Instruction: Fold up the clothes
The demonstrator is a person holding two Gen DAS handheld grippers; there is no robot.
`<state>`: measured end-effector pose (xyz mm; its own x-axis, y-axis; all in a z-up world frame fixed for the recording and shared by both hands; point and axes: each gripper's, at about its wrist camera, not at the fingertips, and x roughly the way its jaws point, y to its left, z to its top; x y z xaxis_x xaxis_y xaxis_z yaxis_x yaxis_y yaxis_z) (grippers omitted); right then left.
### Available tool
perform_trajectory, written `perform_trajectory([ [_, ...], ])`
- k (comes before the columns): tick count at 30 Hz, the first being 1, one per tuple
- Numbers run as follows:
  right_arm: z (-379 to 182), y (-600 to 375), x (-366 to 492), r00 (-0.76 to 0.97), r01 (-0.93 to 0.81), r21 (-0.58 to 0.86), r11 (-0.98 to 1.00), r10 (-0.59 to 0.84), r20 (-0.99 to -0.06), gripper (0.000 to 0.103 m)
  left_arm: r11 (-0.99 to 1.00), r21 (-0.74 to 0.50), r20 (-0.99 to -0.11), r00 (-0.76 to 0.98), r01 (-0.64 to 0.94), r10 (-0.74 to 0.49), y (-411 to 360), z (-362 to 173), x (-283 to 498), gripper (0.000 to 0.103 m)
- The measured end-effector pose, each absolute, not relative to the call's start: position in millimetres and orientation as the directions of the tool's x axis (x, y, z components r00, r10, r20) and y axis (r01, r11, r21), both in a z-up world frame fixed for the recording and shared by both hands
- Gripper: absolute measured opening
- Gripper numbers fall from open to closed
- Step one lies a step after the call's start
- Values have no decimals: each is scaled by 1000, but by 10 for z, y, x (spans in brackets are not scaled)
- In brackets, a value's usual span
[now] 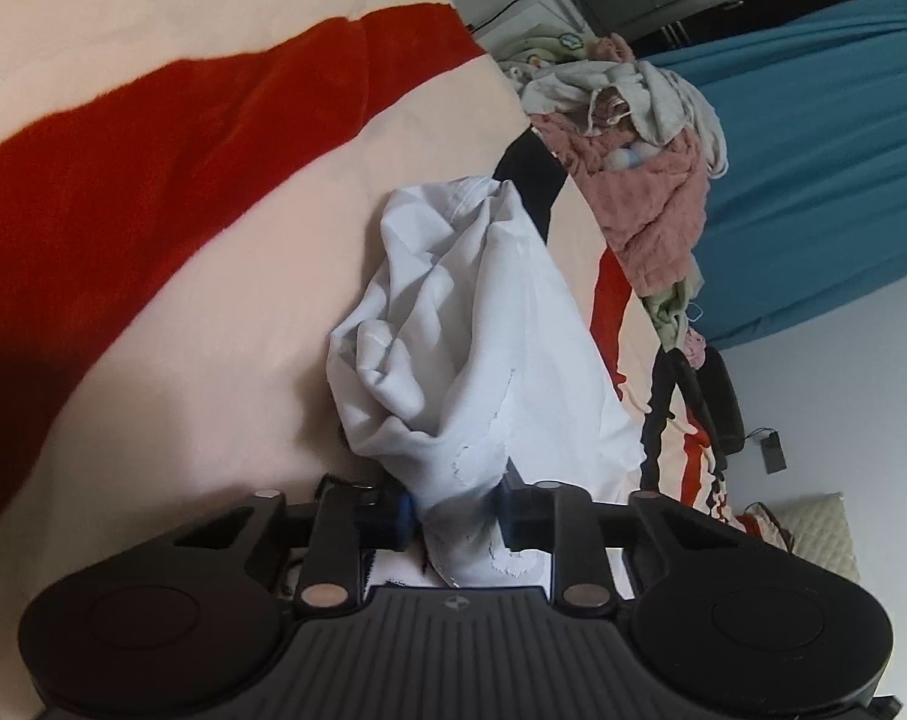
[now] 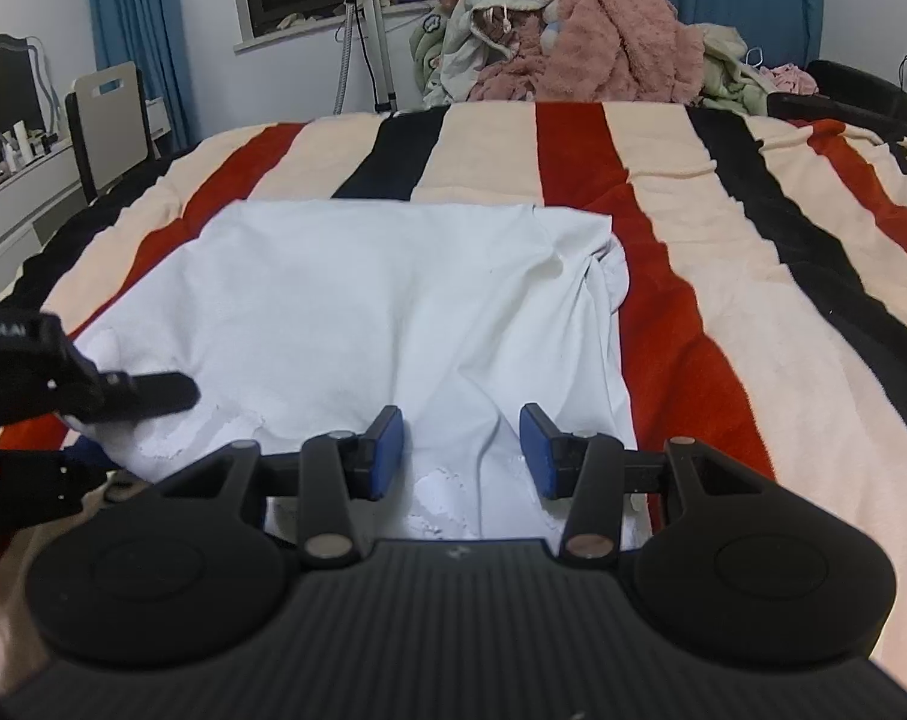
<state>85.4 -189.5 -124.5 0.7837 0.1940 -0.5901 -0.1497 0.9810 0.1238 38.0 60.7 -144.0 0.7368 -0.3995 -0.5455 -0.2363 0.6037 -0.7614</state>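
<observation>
A white garment (image 2: 381, 324) lies spread on a bed covered by a striped blanket (image 2: 723, 276) with bands of cream, red and black. In the right wrist view the garment is mostly flat, its far edge running straight across the stripes, with a bunched, rumpled fold at its far right corner and patches of worn, flaking print near the closest edge. The right gripper (image 2: 462, 450) sits low over the near edge of the garment; its two blue pads (image 2: 387, 450) stand apart with cloth and a small crease between them, not pressing on it, so the jaws are open. The left gripper (image 1: 456, 516) is rolled to one side, so its view shows the bed tilted. Its blue pads are closed on a gathered corner of the white garment, which bulges up in folds just ahead of the fingers. In the right wrist view that same gripper shows at the left edge, its black finger reaching onto the near left corner of the cloth. At the far end of the bed is a heap of clothes (image 2: 579, 42), with a fluffy pink piece and pale grey and green pieces on it. Behind it hang blue curtains (image 2: 747, 18), and a tripod (image 2: 372, 30) stands near the window.
</observation>
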Motion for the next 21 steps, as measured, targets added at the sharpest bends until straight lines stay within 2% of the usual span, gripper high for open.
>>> perform_trajectory([
  [2,-1146,-1992,834,786,-137,216,967,238,-570,49,598,-766,-542,737,-237,-403,608,-1447,372,23],
  [3,-1090,-2060,822,786,-129,286,950,274,-555,61,595,-768,-542,737,-238,-404,605,-1454,368,23],
  [4,-1041,-2139,802,784,-121,368,922,316,-534,77,593,-769,-541,736,-239,-406,605,-1456,367,23],
  [6,-978,-2339,712,785,-108,577,810,425,-451,92,590,-771,-541,736,-241,-407,604,-1462,381,22],
  [9,-1063,-2512,619,740,-70,800,596,569,-359,92,592,-770,-541,737,-239,-405,595,-1463,390,22],
  [11,-1202,-2525,631,688,-17,871,490,638,-346,92,593,-769,-540,738,-239,-404,593,-1465,395,22],
  [16,-1527,-2398,771,570,88,918,387,736,-365,92,589,-773,-536,740,-237,-406,610,-1486,407,22],
  [21,-1756,-2453,839,623,165,934,316,701,-347,89,580,-779,-529,745,-236,-407,608,-1492,404,22],
])
